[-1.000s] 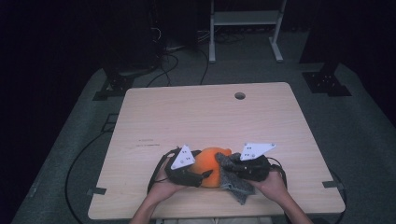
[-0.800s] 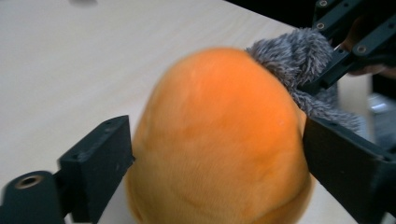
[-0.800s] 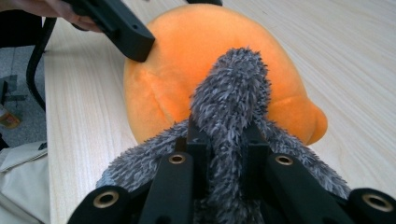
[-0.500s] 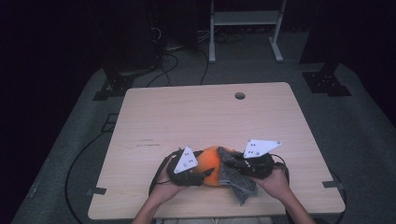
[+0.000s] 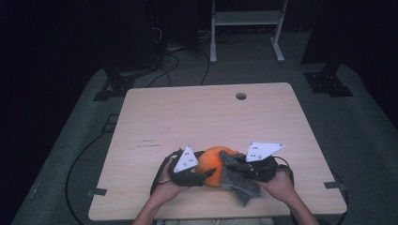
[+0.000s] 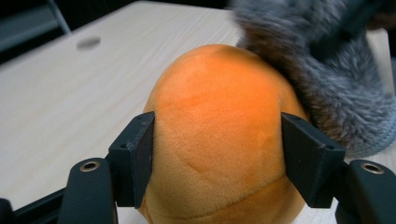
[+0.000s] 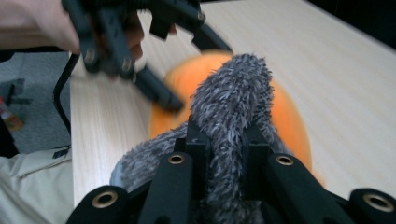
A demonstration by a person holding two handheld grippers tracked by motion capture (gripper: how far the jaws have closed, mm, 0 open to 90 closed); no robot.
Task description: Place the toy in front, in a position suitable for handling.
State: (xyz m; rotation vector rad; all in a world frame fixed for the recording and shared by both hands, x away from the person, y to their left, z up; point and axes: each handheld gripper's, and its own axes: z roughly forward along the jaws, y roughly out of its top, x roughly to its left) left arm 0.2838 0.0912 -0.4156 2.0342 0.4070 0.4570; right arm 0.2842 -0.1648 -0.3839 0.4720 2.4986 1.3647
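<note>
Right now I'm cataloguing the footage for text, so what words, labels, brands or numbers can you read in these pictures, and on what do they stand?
No legible text anywhere.
Grey three-cornered plates on the grippers: small dark dots, not letters.
Light wooden table: a faint line of dark marks near its left side, too small to read.
Round orange plush toy: no label in sight.
Fuzzy grey cloth: no tag in sight.

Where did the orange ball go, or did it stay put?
No. The orange ball stayed put, just as far from the hole as before, near the front edge.
</note>
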